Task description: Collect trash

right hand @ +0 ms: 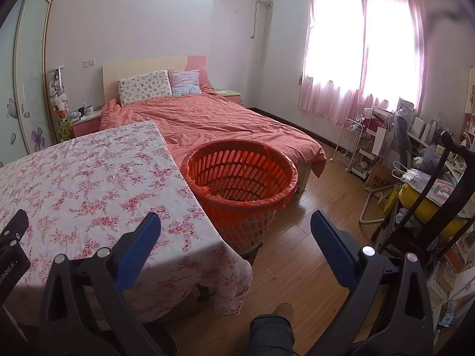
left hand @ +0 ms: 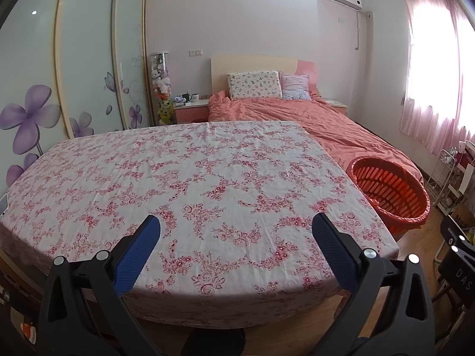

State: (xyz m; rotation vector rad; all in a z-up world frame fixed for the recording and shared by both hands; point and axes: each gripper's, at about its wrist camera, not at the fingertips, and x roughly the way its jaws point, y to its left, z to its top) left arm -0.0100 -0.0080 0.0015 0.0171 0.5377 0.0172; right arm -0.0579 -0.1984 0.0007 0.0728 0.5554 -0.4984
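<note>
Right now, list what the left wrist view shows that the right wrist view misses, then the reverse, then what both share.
Only the left wrist view shows the open left gripper over the whole floral tablecloth and the full flowered wardrobe doors.

Only the right wrist view shows the open right gripper, the cluttered shelves and a person's leg.

Both show the orange basket, the bed and pink curtains.

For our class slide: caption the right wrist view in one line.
Open right gripper faces an orange basket beside the floral table.
</note>
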